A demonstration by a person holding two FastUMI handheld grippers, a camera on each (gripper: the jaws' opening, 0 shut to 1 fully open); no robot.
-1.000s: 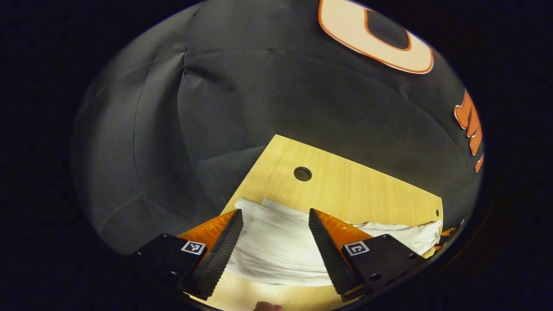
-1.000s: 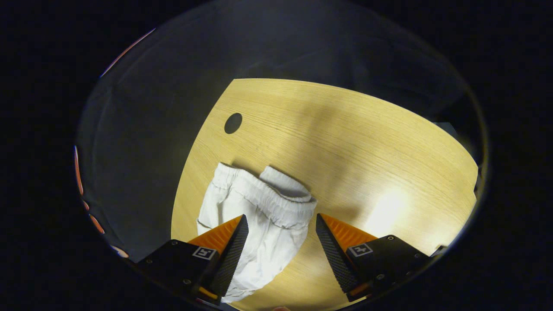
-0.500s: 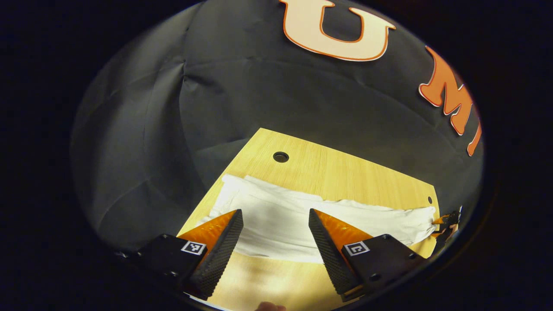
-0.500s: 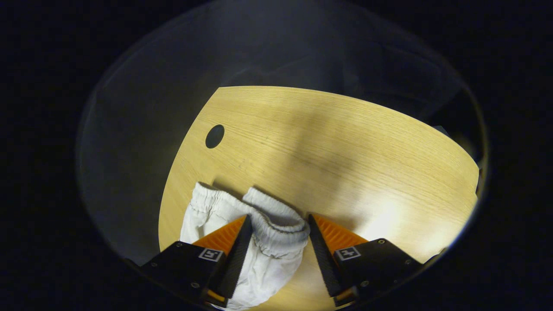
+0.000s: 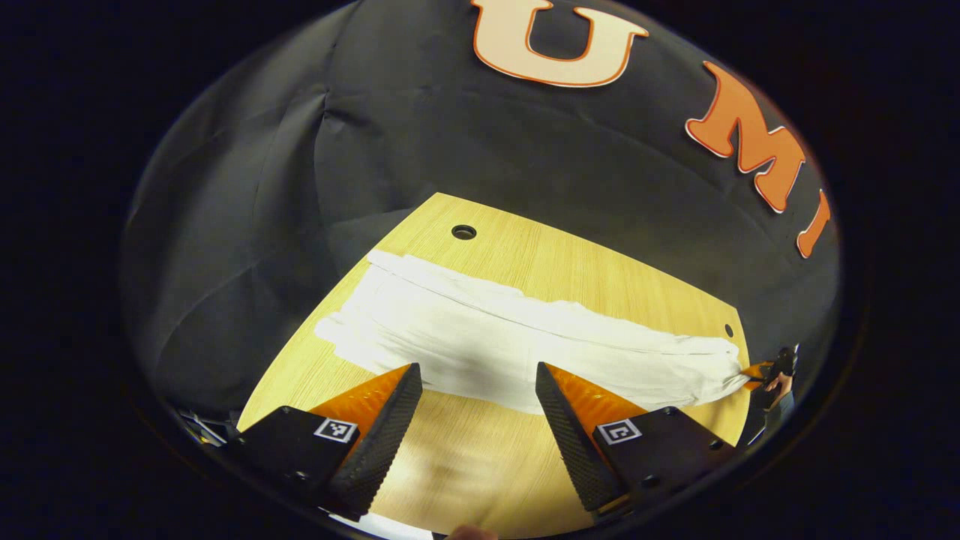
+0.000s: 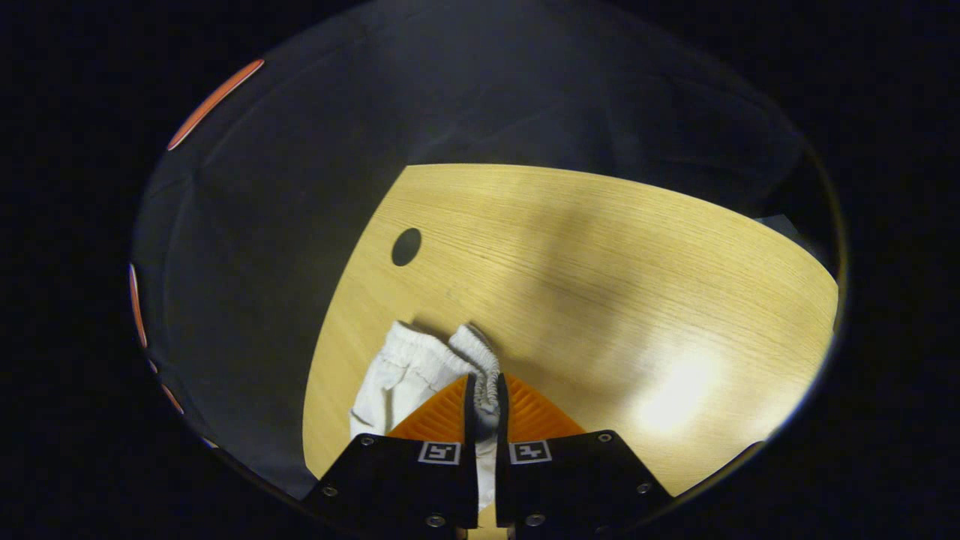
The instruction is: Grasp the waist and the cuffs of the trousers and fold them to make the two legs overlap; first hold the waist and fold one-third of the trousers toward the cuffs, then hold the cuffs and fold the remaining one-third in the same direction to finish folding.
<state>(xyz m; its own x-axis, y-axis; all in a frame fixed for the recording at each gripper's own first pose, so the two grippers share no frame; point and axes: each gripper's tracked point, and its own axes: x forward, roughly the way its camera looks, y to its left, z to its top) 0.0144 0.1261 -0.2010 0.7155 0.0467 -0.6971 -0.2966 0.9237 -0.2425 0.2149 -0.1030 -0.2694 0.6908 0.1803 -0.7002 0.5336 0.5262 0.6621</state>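
Observation:
White trousers lie stretched flat across the wooden table, with the cuff end at the left. My left gripper is open above the near edge of the trousers' middle and grips nothing. At the far right, my right gripper pinches the waist end. In the right gripper view, my right gripper is shut on the gathered elastic waistband. The rest of the trousers bunches to its left on the table.
A round cable hole sits in the table behind the trousers and shows as the hole in the right gripper view. A smaller hole lies near the far right corner. Black cloth walls stand close behind the table edges.
My right gripper moved onto the waistband and its fingers shut on it. My left gripper drew back, still open, so the trousers' full length has come into view.

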